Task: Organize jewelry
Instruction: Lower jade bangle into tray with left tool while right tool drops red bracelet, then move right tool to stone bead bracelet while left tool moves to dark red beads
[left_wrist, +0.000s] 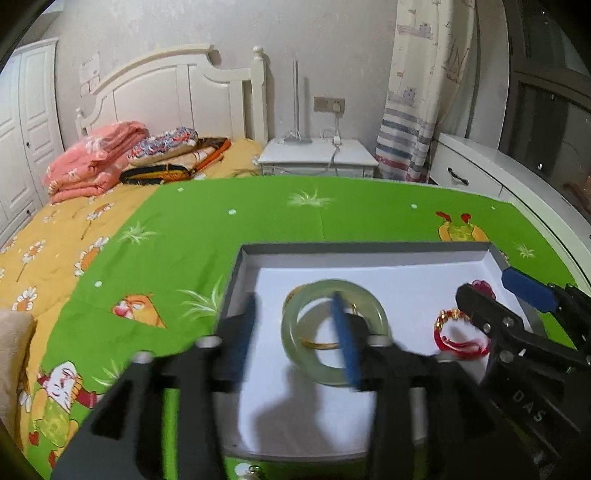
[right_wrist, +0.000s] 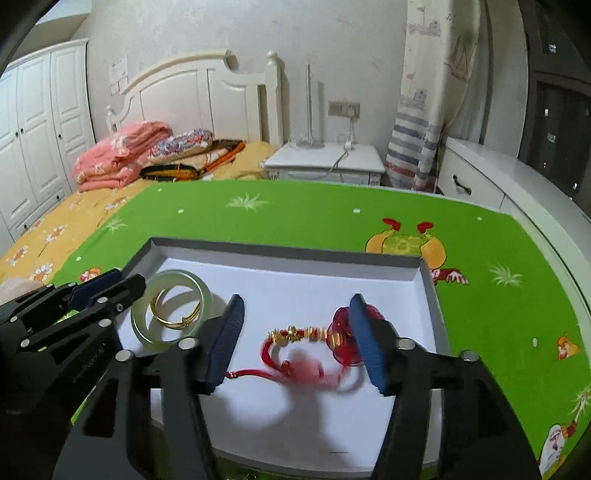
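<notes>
A tabletop covered by a bright green cartoon-printed cloth (right_wrist: 314, 221) is seen, and on it a shallow grey-walled rectangular box with a white floor (right_wrist: 280, 254) is laid open. All the jewelry that can be made out is already held inside this box, so the task is judged to be far along; what may be left is the final arranging of the pieces, and nothing loose can be identified with certainty on the cloth, though a small metallic item at the bottom edge of the left view cannot be told.

In the left part of the box a pale green jade bangle (right_wrist: 168, 308) is laid flat, and a thin gold bangle (right_wrist: 173, 314) is lying within its ring, apparently touching it. In the right part, well apart from these, a red cord bracelet with gold beads and a red translucent charm (right_wrist: 306, 341) is spread on the white floor; its tassel end is blurred.

The left gripper (left_wrist: 295, 332) is held open over the jade bangle, one blue pad inside the ring, with nothing clamped. The right gripper (right_wrist: 295, 341) is held open as well, its jaws straddling the red bracelet without closing on it
</notes>
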